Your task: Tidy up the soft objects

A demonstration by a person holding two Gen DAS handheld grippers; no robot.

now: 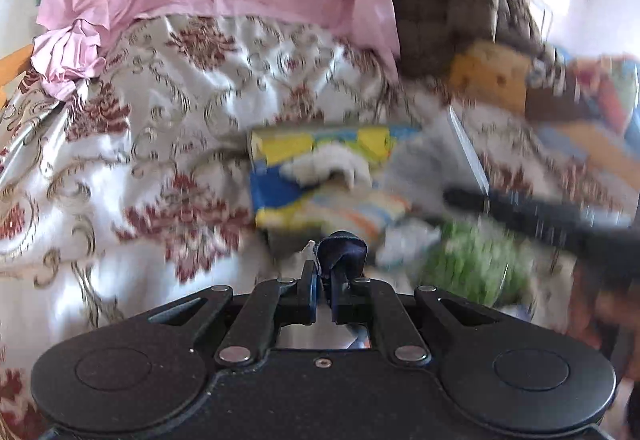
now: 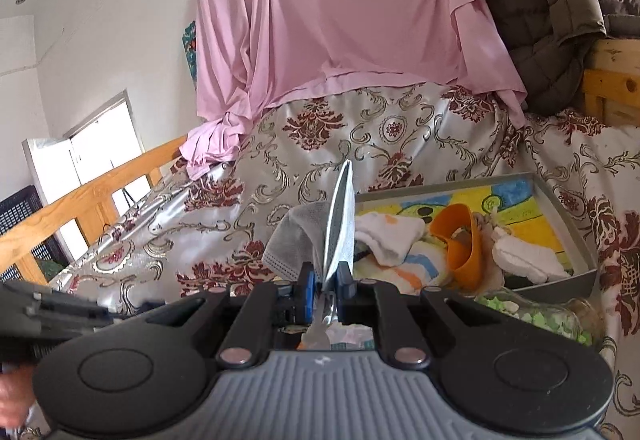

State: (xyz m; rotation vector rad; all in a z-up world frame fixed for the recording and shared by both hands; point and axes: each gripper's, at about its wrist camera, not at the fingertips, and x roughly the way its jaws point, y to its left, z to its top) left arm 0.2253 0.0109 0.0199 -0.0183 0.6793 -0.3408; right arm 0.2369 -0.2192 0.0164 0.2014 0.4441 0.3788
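Pinching one dark cloth, left tongs; right tongs, one mask.

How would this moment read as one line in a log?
left gripper: shut on dark cloth | right gripper: shut on face mask | tray: holds socks

Left gripper with jaws nearly closed, pinching a small fold of dark blue fabric at the fingertips. Right gripper with jaws drawn together, clamping a pale grey face mask rising upright above the tips.
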